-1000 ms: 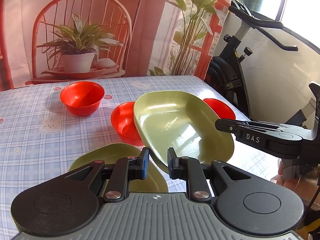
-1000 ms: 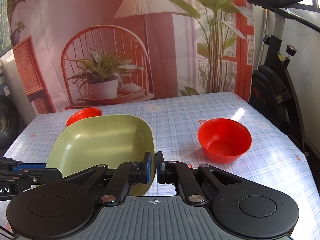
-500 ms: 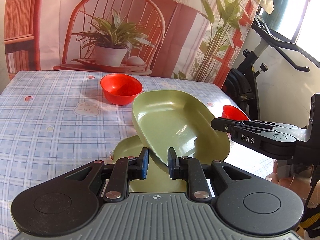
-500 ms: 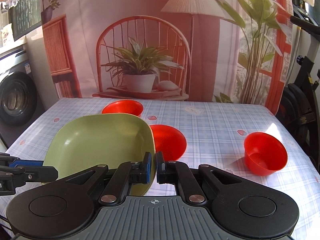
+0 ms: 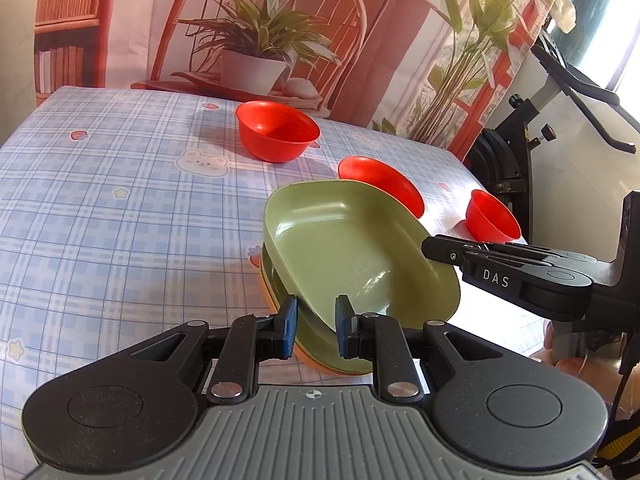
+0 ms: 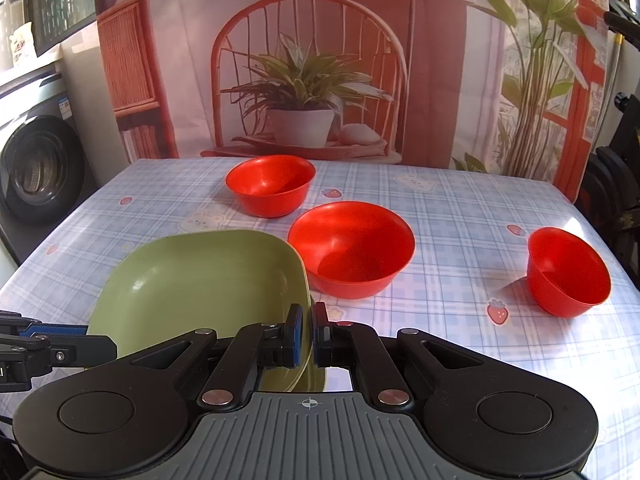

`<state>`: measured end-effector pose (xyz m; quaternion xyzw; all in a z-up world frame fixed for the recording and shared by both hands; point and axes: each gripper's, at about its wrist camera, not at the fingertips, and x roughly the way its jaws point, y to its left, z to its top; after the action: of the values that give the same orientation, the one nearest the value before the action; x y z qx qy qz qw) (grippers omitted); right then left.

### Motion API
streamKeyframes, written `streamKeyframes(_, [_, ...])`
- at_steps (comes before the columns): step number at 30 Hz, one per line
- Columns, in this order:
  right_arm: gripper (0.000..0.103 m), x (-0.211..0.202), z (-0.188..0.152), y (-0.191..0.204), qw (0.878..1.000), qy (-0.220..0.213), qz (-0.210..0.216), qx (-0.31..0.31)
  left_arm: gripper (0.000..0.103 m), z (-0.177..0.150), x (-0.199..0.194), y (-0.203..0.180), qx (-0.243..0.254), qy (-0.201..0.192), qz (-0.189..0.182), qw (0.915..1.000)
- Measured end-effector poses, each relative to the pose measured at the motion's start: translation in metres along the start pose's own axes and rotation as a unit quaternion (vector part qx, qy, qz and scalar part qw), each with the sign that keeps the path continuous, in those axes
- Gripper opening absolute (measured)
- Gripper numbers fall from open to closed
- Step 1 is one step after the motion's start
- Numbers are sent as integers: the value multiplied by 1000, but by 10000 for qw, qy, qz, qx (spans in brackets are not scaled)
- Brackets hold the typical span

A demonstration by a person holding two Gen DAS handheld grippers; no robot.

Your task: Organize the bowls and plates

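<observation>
A green plate (image 5: 352,256) is held tilted over a second green plate (image 5: 320,344) that lies on the table. My right gripper (image 6: 307,334) is shut on the held plate's rim (image 6: 208,284). My left gripper (image 5: 316,326) has a gap between its pads, with the plate's near edge between them; I cannot tell whether they touch it. Three red bowls stand on the table: one at the far side (image 6: 270,184), a large one in the middle (image 6: 352,248), a small one at the right (image 6: 568,272).
The table has a blue checked cloth (image 5: 100,216). An exercise bike (image 5: 532,136) stands past the table's right edge. A washing machine (image 6: 36,160) is left of the table. A printed backdrop hangs behind the far edge.
The held green plate has moved left and down over the lower plate. The left gripper's pads have opened a little around its edge. Both views have swung left.
</observation>
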<state>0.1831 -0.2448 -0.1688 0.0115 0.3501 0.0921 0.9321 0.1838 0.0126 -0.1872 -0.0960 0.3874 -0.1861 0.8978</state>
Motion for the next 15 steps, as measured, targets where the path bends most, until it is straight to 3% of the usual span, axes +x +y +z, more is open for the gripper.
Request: streamKeyframes(15, [5, 14, -10, -6, 9998, 176, -25, 106, 21, -14, 17, 3, 149, 106, 83, 9998])
